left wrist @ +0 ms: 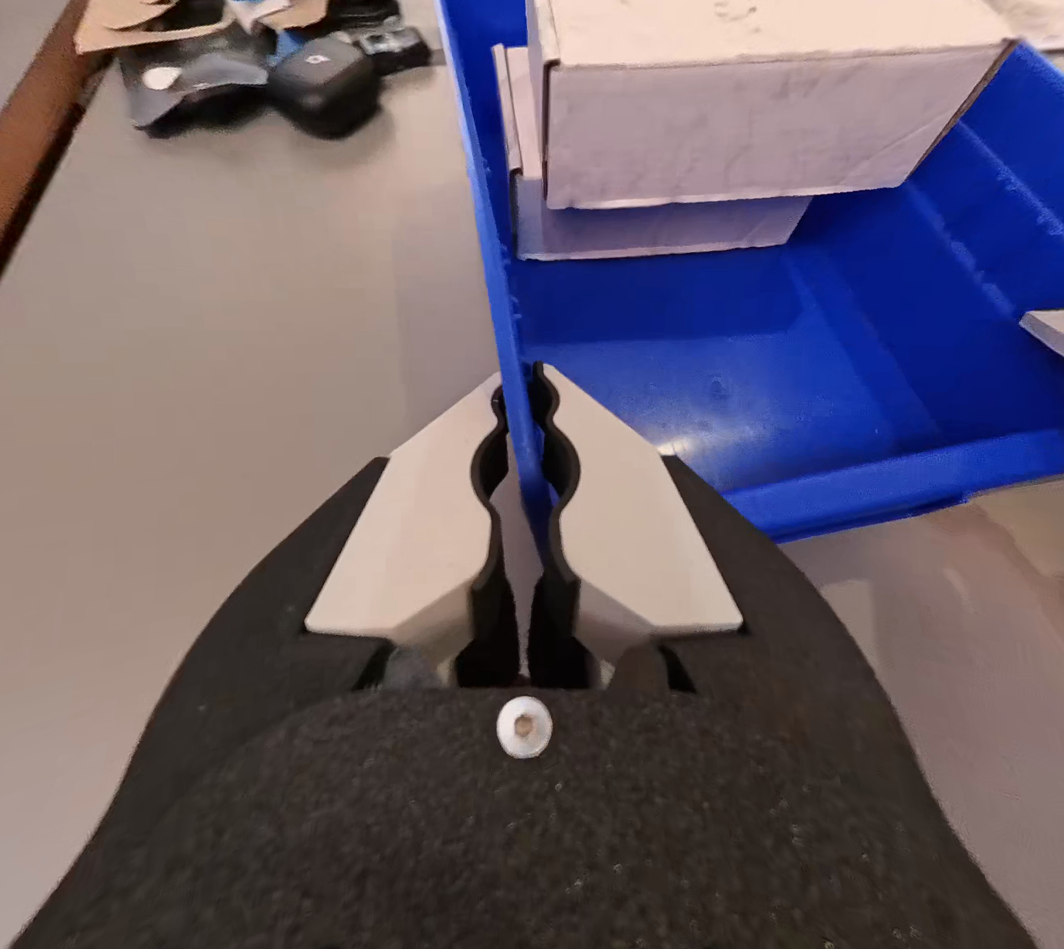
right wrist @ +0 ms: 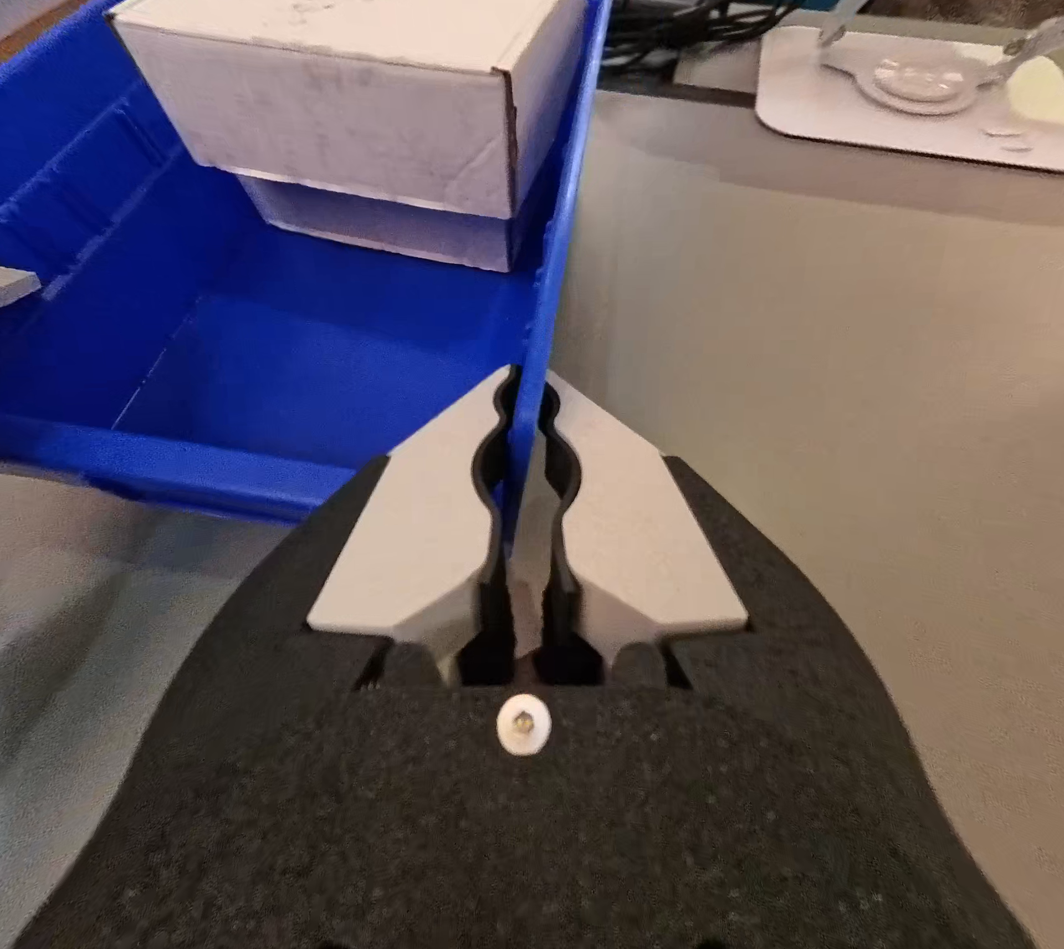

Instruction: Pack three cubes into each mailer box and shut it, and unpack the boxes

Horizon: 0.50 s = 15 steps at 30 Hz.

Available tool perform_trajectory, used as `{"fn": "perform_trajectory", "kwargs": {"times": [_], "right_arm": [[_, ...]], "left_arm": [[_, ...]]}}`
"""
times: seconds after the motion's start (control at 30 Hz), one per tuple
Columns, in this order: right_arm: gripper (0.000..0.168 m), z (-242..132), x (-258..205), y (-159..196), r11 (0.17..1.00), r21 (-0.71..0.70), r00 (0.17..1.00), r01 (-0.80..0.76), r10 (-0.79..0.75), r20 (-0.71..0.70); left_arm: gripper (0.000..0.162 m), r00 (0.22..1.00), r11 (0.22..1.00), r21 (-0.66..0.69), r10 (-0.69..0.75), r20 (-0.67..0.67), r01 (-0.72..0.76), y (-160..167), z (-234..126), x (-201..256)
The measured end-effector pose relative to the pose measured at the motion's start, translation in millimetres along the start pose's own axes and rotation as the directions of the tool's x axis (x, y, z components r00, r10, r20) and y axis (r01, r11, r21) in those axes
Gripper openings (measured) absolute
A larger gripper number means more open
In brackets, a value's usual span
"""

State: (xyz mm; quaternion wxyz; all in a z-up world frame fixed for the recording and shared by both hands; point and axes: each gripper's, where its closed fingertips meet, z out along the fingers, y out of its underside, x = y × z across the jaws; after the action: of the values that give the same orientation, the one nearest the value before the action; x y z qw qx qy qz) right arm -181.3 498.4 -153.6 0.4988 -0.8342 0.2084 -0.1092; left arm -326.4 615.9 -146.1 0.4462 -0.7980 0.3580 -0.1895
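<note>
Two shut boxes (left wrist: pixel 743 57) stacked at bin (left wrist: pixel 806 374) far end. Left gripper (left wrist: pixel 521 403) and right gripper (right wrist: pixel 529 403) each pinched a side wall. Cubes unseen; packing judged done, unpacking left.

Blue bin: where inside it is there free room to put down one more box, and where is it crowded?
The blue bin has bare floor in its near half, between the front wall and the stacked mailer boxes. The far end is crowded by that stack. The left gripper and right gripper each pinch a side wall. Grey table beside the bin is bare too.
</note>
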Motion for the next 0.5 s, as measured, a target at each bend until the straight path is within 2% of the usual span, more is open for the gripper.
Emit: {"fn": "perform_trajectory", "kwargs": {"times": [0.13, 0.2, 0.23, 0.27, 0.3, 0.33, 0.4, 0.5], "right_arm": [[0.004, 25.8, -17.4, 1.5, 0.998, 0.015, 0.997, 0.066, -0.066, -0.049], [0.006, 23.6, -16.8, 0.7, 0.997, 0.025, 0.998, 0.069, -0.069, 0.001], [0.014, 16.0, -15.6, 0.2, 0.997, 0.018, 0.996, 0.077, -0.078, 0.05], [0.03, 3.7, -10.4, -1.1, 0.996, 0.018, 0.992, 0.09, -0.092, 0.091], [0.039, -12.2, -5.2, -0.3, 0.995, 0.013, 0.983, 0.101, -0.102, 0.152], [0.042, -30.9, 2.2, 3.1, 0.994, 0.005, 0.969, 0.108, -0.107, 0.221], [0.043, -69.2, 34.2, 10.2, 0.995, 0.01, 0.949, 0.103, -0.101, 0.298], [0.046, -114.0, 117.6, 20.0, 0.997, 0.051, 0.964, 0.061, -0.072, 0.257]], "left_arm": [[0.003, 0.998, 0.998, -0.032, 0.047, -0.044, -0.049, 5.7, 27.5, -29.6], [0.007, 0.993, 0.998, -0.048, 0.038, -0.108, -0.043, 6.3, 28.5, -27.2], [0.02, 0.993, 0.996, -0.076, 0.034, -0.11, -0.042, 9.1, 24.3, -29.0], [0.049, 0.997, 0.996, -0.088, 0.02, -0.072, -0.026, 9.6, 16.6, -35.6], [0.071, 0.999, 0.996, -0.084, 0.004, -0.04, -0.007, 9.5, 4.6, -40.0], [0.075, 0.999, 0.998, -0.069, -0.005, -0.044, 0.002, 10.9, -11.3, -37.4], [0.066, 0.994, 1.0, -0.019, -0.018, -0.11, 0.016, 18.1, -46.2, -18.1], [0.064, 0.974, 0.993, 0.018, -0.11, -0.2, 0.116, 37.0, -83.2, 22.1]]}}
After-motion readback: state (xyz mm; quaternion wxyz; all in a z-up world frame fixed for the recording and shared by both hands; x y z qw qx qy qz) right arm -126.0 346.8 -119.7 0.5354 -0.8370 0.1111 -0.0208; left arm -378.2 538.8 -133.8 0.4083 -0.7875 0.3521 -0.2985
